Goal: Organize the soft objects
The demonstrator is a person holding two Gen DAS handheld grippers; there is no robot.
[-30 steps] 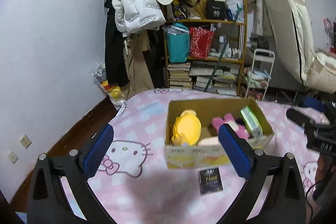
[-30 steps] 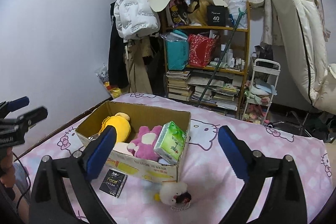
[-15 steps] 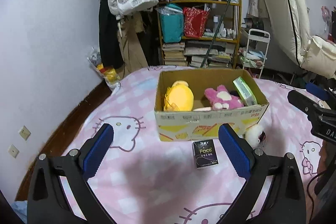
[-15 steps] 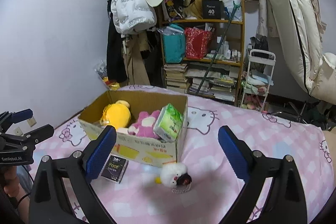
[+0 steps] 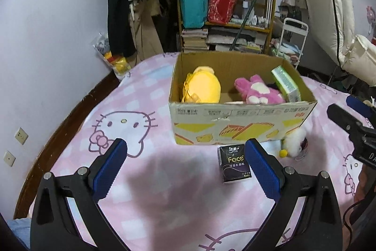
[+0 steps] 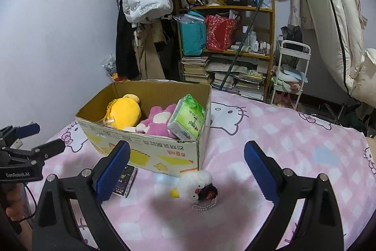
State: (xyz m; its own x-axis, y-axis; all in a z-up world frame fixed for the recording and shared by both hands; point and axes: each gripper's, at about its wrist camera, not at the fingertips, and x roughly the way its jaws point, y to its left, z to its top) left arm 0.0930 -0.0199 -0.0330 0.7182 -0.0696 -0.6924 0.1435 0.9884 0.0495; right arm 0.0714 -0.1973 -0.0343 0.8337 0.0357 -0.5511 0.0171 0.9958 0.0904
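Both tools were released and empty: the left hand-held gripper (image 5: 185, 154) hung over the pink bed cover (image 5: 145, 185) with its jaws spread wide, and the right hand-held gripper (image 6: 186, 157) was likewise agape above the white plush toy (image 6: 196, 184). That toy lay on the cover just beside the near corner of the cardboard box (image 6: 164, 157), a bead chain trailing from it toward the camera. A dark tissue pack (image 5: 235, 164) lay flat on the cover close to the box front, near the left tool's right finger. Already inside the box were a yellow plush (image 5: 203, 88), a pink plush (image 5: 257, 92) and a green tissue pack (image 6: 188, 121) leaning against the right wall. Likely risks, judged from this layout: a pinch on the white toy's fluff alone could slip off, since the fur would compress and yield; the bead chain might snag or drag on the cover during a lift; closing near the box corner could shove the light carton across the soft bedding. The slim dark pack sat flush on yielding fabric, so fingers could bunch the cover instead of getting under it. The two tools were near each other and might collide.
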